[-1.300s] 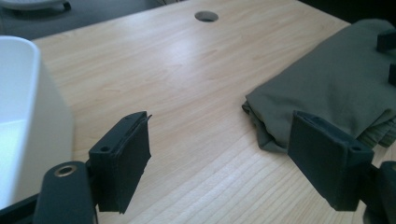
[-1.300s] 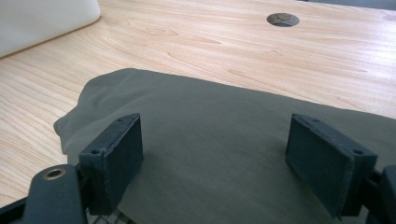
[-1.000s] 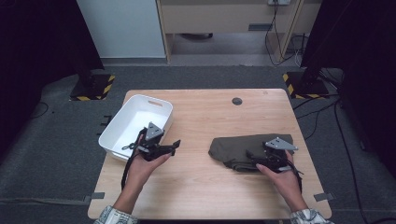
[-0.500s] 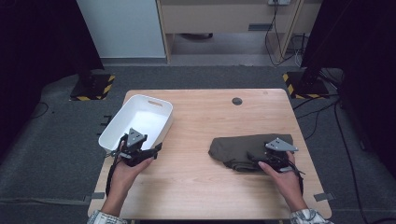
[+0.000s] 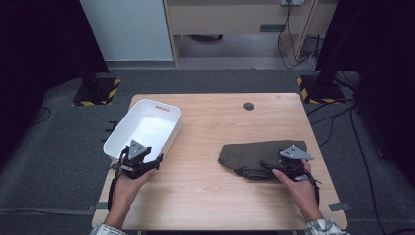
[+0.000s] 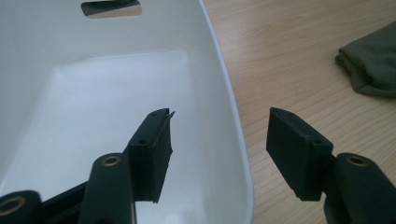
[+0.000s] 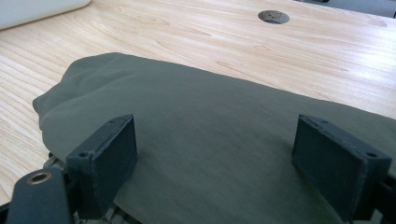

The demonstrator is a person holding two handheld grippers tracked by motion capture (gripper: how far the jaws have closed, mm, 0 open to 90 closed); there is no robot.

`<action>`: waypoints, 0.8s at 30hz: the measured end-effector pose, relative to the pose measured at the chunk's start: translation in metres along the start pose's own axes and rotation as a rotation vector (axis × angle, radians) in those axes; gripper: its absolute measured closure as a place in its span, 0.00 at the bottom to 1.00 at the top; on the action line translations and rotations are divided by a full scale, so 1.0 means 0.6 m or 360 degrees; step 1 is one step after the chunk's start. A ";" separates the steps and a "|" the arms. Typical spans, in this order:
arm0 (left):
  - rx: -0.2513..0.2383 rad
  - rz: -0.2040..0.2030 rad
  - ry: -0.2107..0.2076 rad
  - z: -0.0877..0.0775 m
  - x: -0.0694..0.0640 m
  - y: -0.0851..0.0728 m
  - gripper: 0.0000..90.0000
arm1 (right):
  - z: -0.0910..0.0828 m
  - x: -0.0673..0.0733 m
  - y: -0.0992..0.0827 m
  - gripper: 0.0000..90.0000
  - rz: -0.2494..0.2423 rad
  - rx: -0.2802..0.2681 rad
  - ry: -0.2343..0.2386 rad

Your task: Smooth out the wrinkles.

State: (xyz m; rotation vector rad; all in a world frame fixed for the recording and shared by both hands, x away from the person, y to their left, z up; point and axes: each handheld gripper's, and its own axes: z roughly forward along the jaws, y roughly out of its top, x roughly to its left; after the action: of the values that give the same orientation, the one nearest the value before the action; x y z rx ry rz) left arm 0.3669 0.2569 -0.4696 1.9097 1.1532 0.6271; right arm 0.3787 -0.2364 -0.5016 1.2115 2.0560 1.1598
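The left gripper (image 6: pixel 217 149) straddles the near right rim of the white plastic bin (image 6: pixel 84 107): one jaw inside, one outside over the wood. The jaws have just been closing, and the pads are not yet pressing the wall. The bin's near end is cut off below that view. The right gripper (image 7: pixel 217 163) stands wide open over the near edge of the folded olive cloth (image 7: pixel 210 126), pads apart from the fabric; whether they touch it is hard to tell. The cloth lies near right on the wooden table (image 5: pixel 215 191), long axis left to right, matte and softly creased. The bin is smooth with rounded corners, running near-left to far-right, a handle slot (image 5: pixel 163 108) in its far wall. A round cable hole (image 5: pixel 248 105) lies farther.
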 end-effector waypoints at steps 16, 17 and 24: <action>0.0075 0.0047 -0.0050 0.003 -0.006 -0.004 0.88 | 0.003 0.000 -0.003 0.16 -0.0007 0.0025 0.0005; 0.0075 0.0047 -0.0050 0.003 -0.006 -0.004 0.91 | 0.003 0.000 -0.003 0.16 -0.0006 0.0025 0.0004; 0.0061 0.0060 -0.0047 0.003 -0.010 -0.006 0.91 | 0.003 -0.001 -0.004 0.16 -0.0014 0.0030 0.0003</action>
State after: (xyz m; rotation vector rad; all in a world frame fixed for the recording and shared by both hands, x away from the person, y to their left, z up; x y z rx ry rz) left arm 0.3637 0.2519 -0.4733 1.9710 1.1201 0.5994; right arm 0.3792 -0.2365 -0.5047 1.2097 2.0763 1.1406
